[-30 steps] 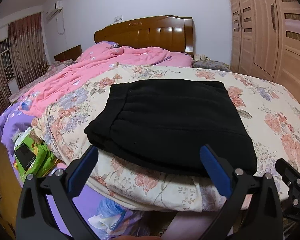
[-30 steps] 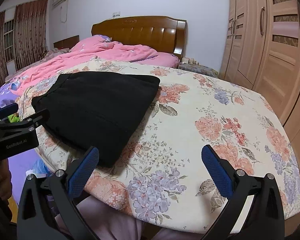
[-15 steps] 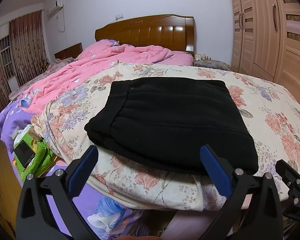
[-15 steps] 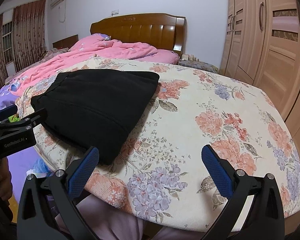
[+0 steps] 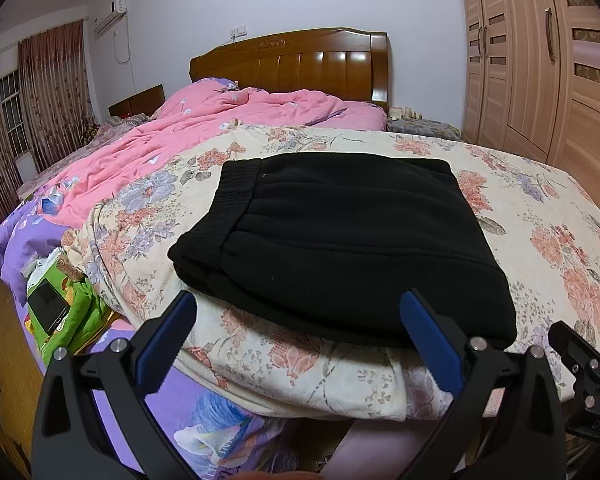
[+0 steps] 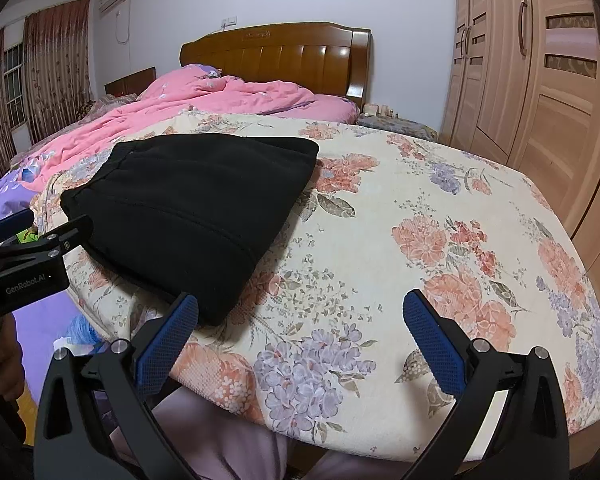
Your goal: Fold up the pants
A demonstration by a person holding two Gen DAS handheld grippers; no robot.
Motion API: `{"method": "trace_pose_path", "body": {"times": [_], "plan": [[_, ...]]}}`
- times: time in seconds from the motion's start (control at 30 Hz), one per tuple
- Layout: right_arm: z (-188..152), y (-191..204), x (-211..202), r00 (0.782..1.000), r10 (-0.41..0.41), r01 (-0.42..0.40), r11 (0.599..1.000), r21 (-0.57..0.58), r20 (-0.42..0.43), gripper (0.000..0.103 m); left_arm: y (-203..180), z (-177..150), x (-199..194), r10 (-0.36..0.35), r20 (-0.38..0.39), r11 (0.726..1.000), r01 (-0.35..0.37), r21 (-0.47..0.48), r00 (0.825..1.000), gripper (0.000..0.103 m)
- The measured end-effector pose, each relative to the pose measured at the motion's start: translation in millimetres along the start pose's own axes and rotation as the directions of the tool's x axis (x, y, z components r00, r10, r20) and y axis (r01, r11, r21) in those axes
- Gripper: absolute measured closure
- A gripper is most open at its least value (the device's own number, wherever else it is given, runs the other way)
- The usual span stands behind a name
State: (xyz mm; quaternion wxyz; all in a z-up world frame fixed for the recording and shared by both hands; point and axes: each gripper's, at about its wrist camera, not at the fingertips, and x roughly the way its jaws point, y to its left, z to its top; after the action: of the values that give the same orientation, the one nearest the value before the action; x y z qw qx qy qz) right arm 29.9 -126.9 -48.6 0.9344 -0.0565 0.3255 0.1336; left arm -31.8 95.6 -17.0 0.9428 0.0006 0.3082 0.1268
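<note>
Black pants [image 5: 348, 240] lie folded into a flat rectangle on the floral blanket [image 5: 540, 208], waistband to the left. They also show in the right wrist view [image 6: 196, 208], left of centre. My left gripper [image 5: 300, 336] is open and empty, just in front of the pants' near edge, not touching them. My right gripper [image 6: 304, 336] is open and empty, over the blanket to the right of the pants. The left gripper's body [image 6: 24, 264] shows at the left edge of the right wrist view.
A pink quilt [image 5: 188, 136] is bunched at the back left before the wooden headboard [image 5: 292, 64]. A wooden wardrobe [image 5: 548, 60] stands on the right. A green packet with a phone [image 5: 56, 308] lies low at the left beside purple bedding [image 5: 20, 248].
Both grippers have stayed open and drifted only slightly, pulling a little back from the bed. The pants have not moved.
</note>
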Motion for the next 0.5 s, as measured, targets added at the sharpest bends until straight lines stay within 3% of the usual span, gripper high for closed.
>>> {"method": "trace_pose_path", "body": {"times": [0.5], "plan": [[-2.7, 0.4, 1.8, 1.000, 0.001, -0.001, 1.000, 0.001, -0.005, 0.004, 0.6, -0.7, 0.4, -0.001, -0.001, 1.000, 0.001, 0.000, 1.000, 0.001]]}}
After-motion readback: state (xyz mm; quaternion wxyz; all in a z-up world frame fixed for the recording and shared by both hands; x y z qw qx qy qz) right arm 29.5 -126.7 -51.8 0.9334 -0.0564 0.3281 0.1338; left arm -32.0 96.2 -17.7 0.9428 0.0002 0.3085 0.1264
